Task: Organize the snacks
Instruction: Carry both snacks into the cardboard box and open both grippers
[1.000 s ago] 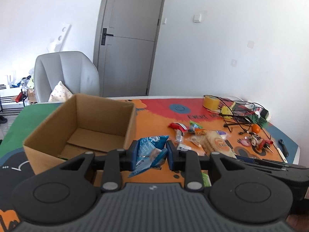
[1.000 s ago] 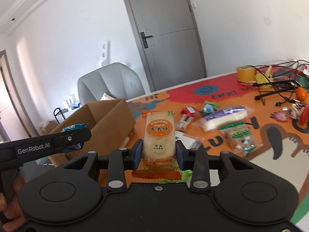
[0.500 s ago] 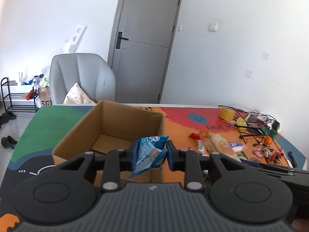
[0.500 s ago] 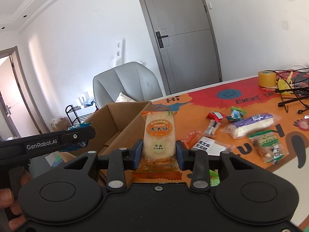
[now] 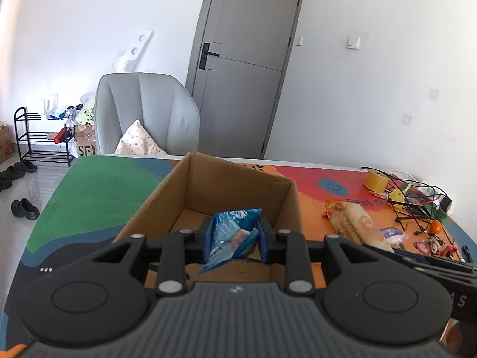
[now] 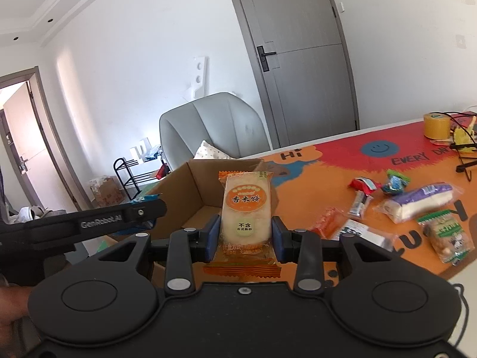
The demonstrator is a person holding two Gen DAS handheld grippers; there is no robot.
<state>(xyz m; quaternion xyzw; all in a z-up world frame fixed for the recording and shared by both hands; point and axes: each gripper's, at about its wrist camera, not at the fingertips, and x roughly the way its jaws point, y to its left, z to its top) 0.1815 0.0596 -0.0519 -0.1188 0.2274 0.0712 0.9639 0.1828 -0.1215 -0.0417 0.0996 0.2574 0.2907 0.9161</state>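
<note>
My left gripper [image 5: 234,243] is shut on a blue snack packet [image 5: 231,235] and holds it over the near part of the open cardboard box [image 5: 190,185]. My right gripper [image 6: 246,237] is shut on an orange rice-cracker packet [image 6: 246,208], held upright just right of the box [image 6: 190,191]. That packet shows in the left wrist view [image 5: 351,223] beside the box's right wall. The left gripper also shows in the right wrist view [image 6: 89,223], at the box's near left side.
Several loose snack packets [image 6: 417,203] lie on the colourful table mat [image 6: 328,167] to the right. A yellow tape roll [image 6: 436,125], cables and small items sit at the far right. A grey chair [image 5: 146,113] stands behind the table.
Both grippers have moved left toward the box with their packets. The blue packet has gone from in front of the box's right corner to over its opening.
</note>
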